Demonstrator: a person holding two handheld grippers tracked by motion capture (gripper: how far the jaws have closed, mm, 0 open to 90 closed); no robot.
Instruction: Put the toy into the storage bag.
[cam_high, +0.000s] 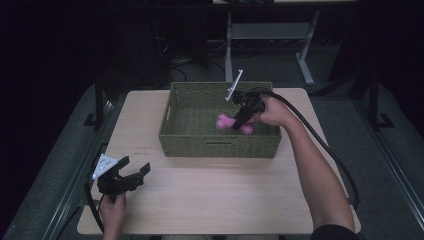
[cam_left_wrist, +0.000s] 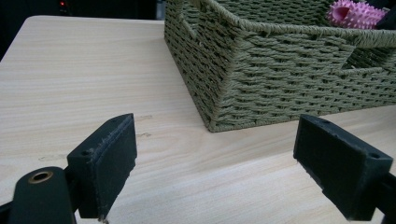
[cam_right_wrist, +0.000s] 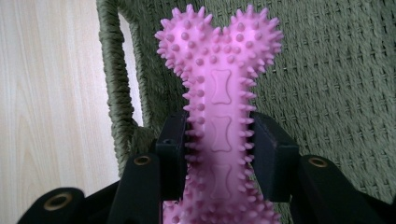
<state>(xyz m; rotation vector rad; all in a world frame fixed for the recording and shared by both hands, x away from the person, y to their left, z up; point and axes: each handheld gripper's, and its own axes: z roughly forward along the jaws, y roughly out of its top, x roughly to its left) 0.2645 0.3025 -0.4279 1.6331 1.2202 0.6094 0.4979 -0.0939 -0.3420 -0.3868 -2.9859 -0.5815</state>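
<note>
Bone toy (cam_right_wrist: 219, 116), pink and spiked, sits clamped at its narrow waist between the right gripper (cam_high: 243, 118) fingers (cam_right_wrist: 173, 156), one pad on each flank. We note its long axis runs straight out ahead of the fingers, knobbed end pointing away, over the woven floor of the green basket (cam_high: 180, 137). From the high view the toy is inside the basket walls, near the right side. Left gripper (cam_high: 131, 172) hovers low over the counter (cam_high: 210, 195), fingers (cam_left_wrist: 105, 163) spread wide with nothing between, basket corner ahead and well apart. We judge the right hand the one placed to act.
</note>
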